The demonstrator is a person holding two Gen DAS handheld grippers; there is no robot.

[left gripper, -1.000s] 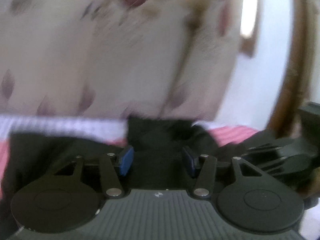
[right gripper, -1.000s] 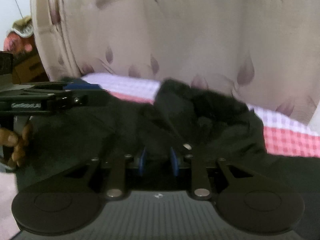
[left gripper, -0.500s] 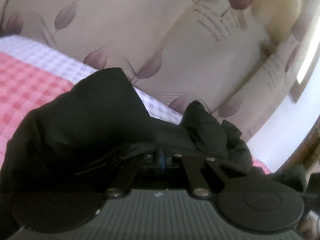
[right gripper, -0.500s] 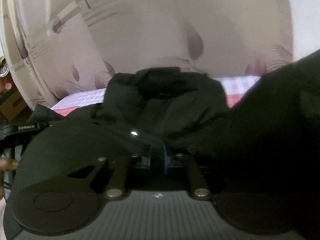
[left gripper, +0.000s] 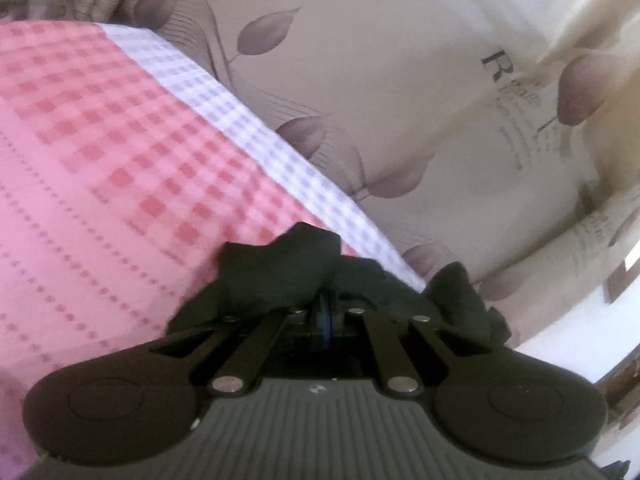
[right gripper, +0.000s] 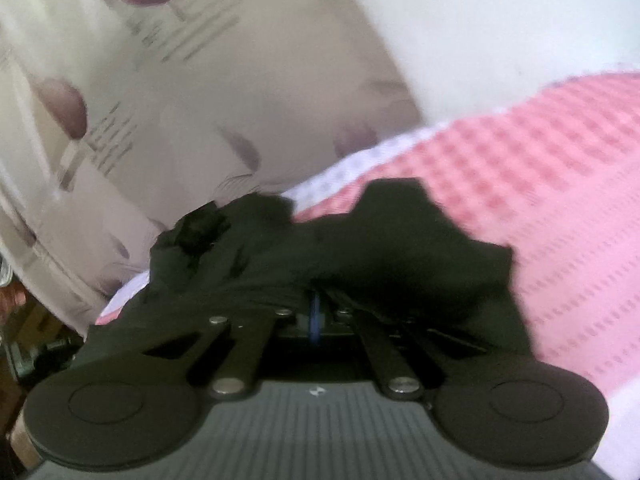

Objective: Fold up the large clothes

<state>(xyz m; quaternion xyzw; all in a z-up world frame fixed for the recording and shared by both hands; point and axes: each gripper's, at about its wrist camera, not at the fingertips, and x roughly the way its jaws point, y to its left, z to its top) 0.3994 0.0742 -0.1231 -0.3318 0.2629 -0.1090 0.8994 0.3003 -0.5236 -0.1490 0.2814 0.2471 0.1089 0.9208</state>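
Black, crumpled fabric garment [left gripper: 280, 272] now bunches over the pink checked bedspread [left gripper: 100, 152], where a second ago it lay spread. Your left gripper [left gripper: 325, 308] and right gripper [right gripper: 316, 304], earlier apart, have both clamped onto its folds.

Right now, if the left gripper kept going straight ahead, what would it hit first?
The left gripper is shut on the black garment. Beyond that bunched cloth, probably the checked bedsheet's white edge, then the leaf-print curtain.

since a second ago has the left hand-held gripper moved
Yes. The left hand-held gripper, shut on the black garment, has rolled and swung: the leaf-print curtain now sits upper right, and the pink checked sheet fills the left.
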